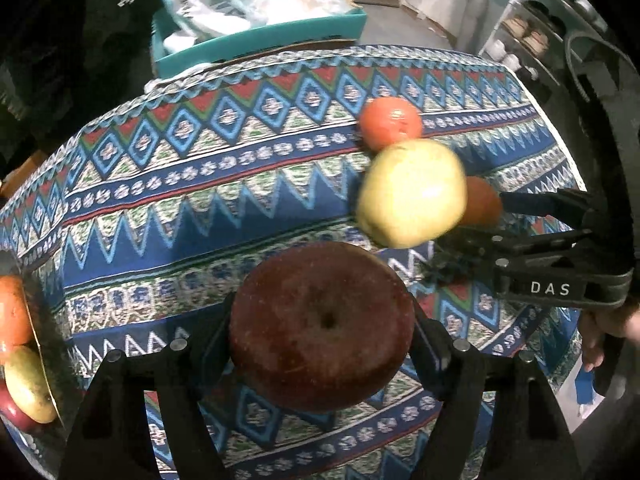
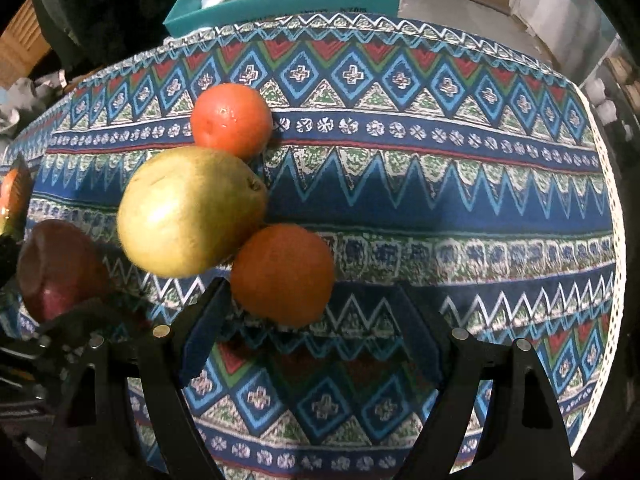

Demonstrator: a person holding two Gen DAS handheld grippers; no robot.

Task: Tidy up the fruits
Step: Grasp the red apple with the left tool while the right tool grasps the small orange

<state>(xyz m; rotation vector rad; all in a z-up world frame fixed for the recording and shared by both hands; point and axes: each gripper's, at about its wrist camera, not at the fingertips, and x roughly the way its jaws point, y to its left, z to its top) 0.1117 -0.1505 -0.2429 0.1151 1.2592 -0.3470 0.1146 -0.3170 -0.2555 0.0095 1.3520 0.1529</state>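
While the left hand-held gripper (image 1: 324, 344) pinches a red apple (image 1: 322, 326), the right hand-held gripper (image 2: 308, 344), jaws spread, has an orange (image 2: 282, 274) at twelve o'clock on the bench (image 2: 460, 208).

Fruit bowl (image 1: 38, 364) cut off at left edge, yellow-green fruit (image 1: 412, 194) motion-blurred, near orange (image 1: 482, 202) half-hidden behind it.
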